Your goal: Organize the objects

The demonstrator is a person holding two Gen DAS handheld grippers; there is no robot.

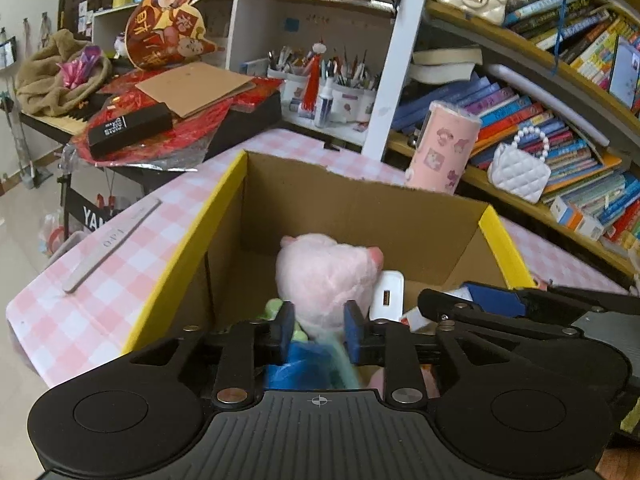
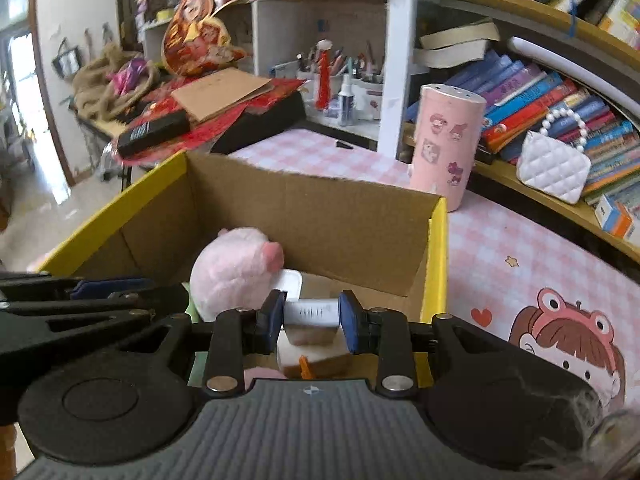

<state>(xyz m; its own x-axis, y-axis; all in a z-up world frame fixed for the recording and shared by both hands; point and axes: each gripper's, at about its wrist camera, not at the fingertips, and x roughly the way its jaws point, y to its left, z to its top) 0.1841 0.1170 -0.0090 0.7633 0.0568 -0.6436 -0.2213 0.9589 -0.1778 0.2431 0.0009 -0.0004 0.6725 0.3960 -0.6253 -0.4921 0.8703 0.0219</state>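
A yellow-edged cardboard box (image 1: 224, 204) (image 2: 438, 264) stands on a pink checked table. My left gripper (image 1: 318, 330) is shut on a pink plush pig (image 1: 326, 276) in blue clothes and holds it over the box. The pig also shows in the right wrist view (image 2: 234, 272). A white charger (image 1: 387, 294) (image 2: 290, 280) lies in the box behind the pig. My right gripper (image 2: 312, 322) is shut on a small white tube (image 2: 312, 312) just inside the box's near right side, above a beige block (image 2: 316, 350).
A grey nail file (image 1: 110, 240) lies on the table left of the box. A pink cylinder (image 2: 446, 140) (image 1: 442, 146) stands behind the box. Bookshelves with a white quilted bag (image 2: 554, 166) are at right. A cluttered keyboard stand (image 1: 132, 132) is at back left.
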